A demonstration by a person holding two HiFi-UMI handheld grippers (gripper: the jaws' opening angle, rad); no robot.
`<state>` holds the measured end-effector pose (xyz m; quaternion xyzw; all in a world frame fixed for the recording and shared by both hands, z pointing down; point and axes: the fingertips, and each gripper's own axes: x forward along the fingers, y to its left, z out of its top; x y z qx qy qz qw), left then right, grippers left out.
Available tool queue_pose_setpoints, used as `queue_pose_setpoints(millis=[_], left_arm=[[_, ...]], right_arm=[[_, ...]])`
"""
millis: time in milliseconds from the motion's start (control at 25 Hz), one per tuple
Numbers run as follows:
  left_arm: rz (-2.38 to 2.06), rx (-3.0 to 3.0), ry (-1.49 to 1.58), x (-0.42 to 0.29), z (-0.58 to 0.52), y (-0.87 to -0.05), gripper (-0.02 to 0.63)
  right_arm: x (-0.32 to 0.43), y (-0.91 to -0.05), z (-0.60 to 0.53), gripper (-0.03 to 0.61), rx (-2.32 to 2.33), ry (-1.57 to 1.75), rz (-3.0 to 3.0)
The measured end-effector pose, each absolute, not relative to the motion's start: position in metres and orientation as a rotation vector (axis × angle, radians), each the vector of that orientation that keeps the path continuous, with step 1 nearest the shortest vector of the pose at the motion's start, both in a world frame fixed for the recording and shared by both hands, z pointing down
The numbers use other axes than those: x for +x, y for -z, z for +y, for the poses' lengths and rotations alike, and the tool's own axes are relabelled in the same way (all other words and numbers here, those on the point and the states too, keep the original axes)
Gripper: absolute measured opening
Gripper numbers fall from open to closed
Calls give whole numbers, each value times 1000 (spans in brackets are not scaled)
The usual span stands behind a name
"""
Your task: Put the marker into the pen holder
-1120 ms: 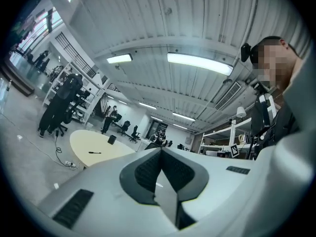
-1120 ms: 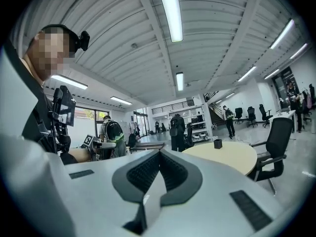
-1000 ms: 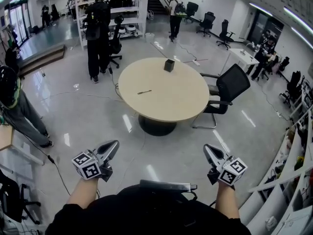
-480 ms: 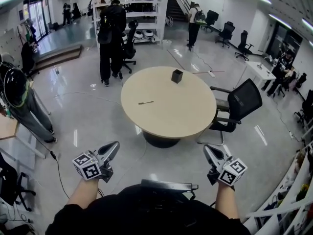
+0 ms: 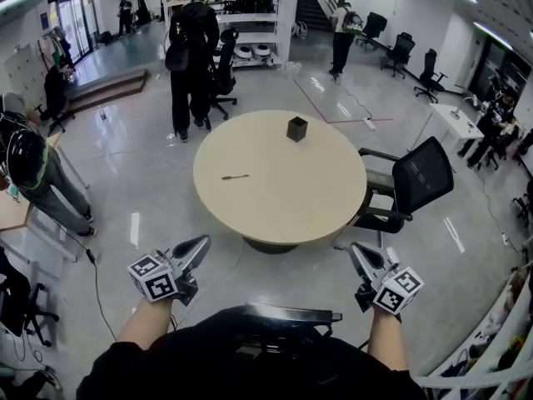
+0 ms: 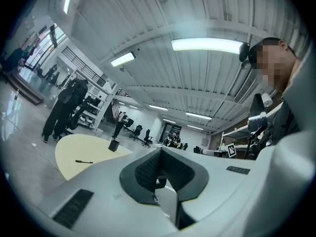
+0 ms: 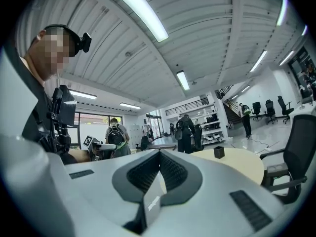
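A dark marker (image 5: 235, 177) lies on the left part of a round beige table (image 5: 316, 198); it also shows small in the left gripper view as the marker (image 6: 84, 161). A black square pen holder (image 5: 296, 128) stands near the table's far edge, also seen as the pen holder (image 6: 114, 145) and the pen holder (image 7: 218, 152). My left gripper (image 5: 200, 245) and right gripper (image 5: 356, 252) are held level over the floor, short of the table. Both are shut with nothing between the jaws.
A black office chair (image 5: 413, 180) stands at the table's right. A person in black (image 5: 191, 57) stands beyond the table by a rolling chair, another person (image 5: 29, 169) is at far left, and more people stand further back. A cable runs over the glossy floor at left.
The table, marker and pen holder have come closer in the head view as I moved forward. Both grippers kept their pose, shut.
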<state>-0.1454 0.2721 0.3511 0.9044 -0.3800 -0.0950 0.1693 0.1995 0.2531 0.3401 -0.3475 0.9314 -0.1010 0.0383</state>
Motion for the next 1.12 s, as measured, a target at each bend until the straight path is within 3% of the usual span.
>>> queue_pose_setpoints(millis=[360,880,1120], left_arm=[[-992,2574,299,-159,184,-362,-5],[-800,2654,290,-242,-5,-354,-5],[-798,2618,266,-240,-54,-369,-5]], right_arm=[[187,-347,188,3,-1162,322,2864],[95,-326,50,3,-1355,265,2800],[92,-343,0,3,-1346,326,2825]])
